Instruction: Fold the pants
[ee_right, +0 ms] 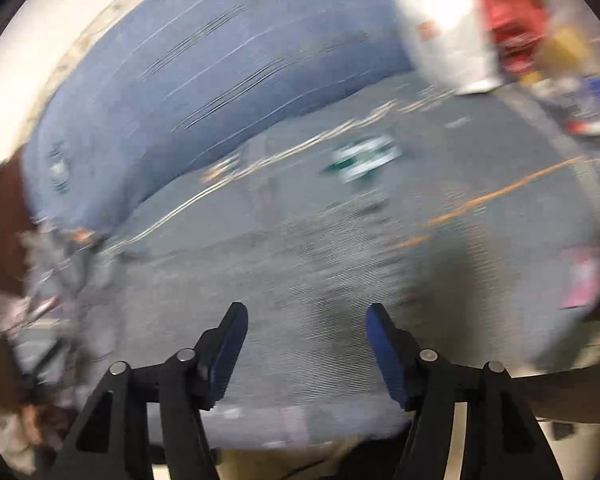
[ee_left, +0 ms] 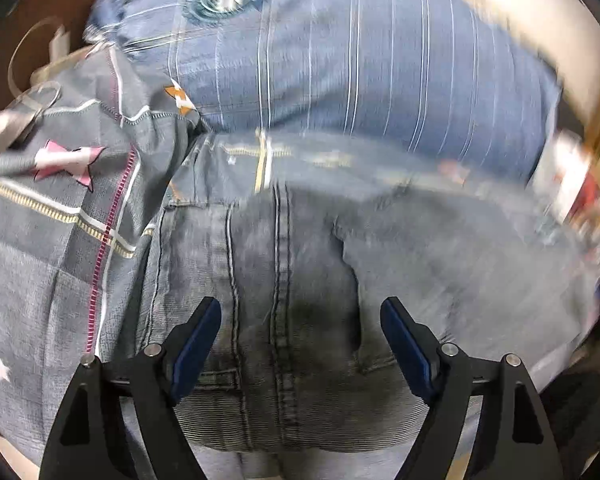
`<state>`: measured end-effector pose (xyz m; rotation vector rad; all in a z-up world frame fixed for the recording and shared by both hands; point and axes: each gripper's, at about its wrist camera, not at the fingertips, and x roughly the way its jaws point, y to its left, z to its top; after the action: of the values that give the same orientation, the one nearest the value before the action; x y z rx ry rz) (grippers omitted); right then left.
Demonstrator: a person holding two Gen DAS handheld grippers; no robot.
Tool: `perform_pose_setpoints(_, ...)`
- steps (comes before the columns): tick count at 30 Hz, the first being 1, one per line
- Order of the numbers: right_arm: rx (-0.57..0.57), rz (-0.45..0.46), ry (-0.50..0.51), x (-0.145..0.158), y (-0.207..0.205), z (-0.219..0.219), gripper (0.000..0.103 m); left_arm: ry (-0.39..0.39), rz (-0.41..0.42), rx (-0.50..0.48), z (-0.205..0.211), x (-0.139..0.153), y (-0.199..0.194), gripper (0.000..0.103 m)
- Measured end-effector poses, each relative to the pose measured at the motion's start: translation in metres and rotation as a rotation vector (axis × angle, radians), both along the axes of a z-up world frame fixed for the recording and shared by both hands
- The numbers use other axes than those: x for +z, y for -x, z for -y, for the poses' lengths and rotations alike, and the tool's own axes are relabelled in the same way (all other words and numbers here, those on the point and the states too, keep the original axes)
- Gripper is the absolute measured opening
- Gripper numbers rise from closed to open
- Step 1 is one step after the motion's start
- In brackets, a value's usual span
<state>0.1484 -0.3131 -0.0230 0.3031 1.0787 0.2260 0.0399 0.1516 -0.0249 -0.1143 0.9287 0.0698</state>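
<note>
Lay spread on a grey patterned bedsheet (ee_left: 52,248), the grey denim pants (ee_left: 284,264), seams and a pocket edge running up the middle of the left wrist view. Hovered over that denim, the left gripper (ee_left: 300,320), jaws spread wide, nothing between the blue pads. Bulked just behind the pants, a blue striped pillow (ee_left: 340,60) with a round badge, touching or overlapping the far edge of the cloth. Lay at the sheet's left border, clear plastic hangers (ee_left: 32,80) over brown floor. Smeared at the right, a white bag (ee_left: 564,184) and cluttered packets.

Blurred heavily, the right wrist view: right gripper (ee_right: 304,336) with jaws apart, pinching nothing, above grey fabric; whether sheet or pants there, impossible to tell. Sat beyond, the same pillow (ee_right: 220,60) and white bag (ee_right: 444,28), with red packaging (ee_right: 512,28) beside it.
</note>
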Motion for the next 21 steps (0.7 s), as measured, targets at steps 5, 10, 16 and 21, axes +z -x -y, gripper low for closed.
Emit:
perform_pose_setpoints(5,0.129,0.025,0.194,0.004,-0.02,-0.07,0.048,0.036,-0.143,0.127,-0.022,-0.024,-0.008,0.093)
perform_pose_setpoints(10,0.47,0.156,0.17,0.048,-0.066,-0.216,0.048,0.076,0.062,0.111,-0.019,0.01,0.003,0.093)
perform_pose_setpoints(16,0.659,0.12,0.281,0.005,-0.129,-0.35,0.049,0.072,-0.006,0.146,-0.024,-0.029,0.003,0.093)
perform_pose_setpoints(21,0.739,0.023,0.433,-0.04,-0.135,-0.387,0.002,0.065,-0.012,0.128,-0.022,-0.032,0.002,0.095)
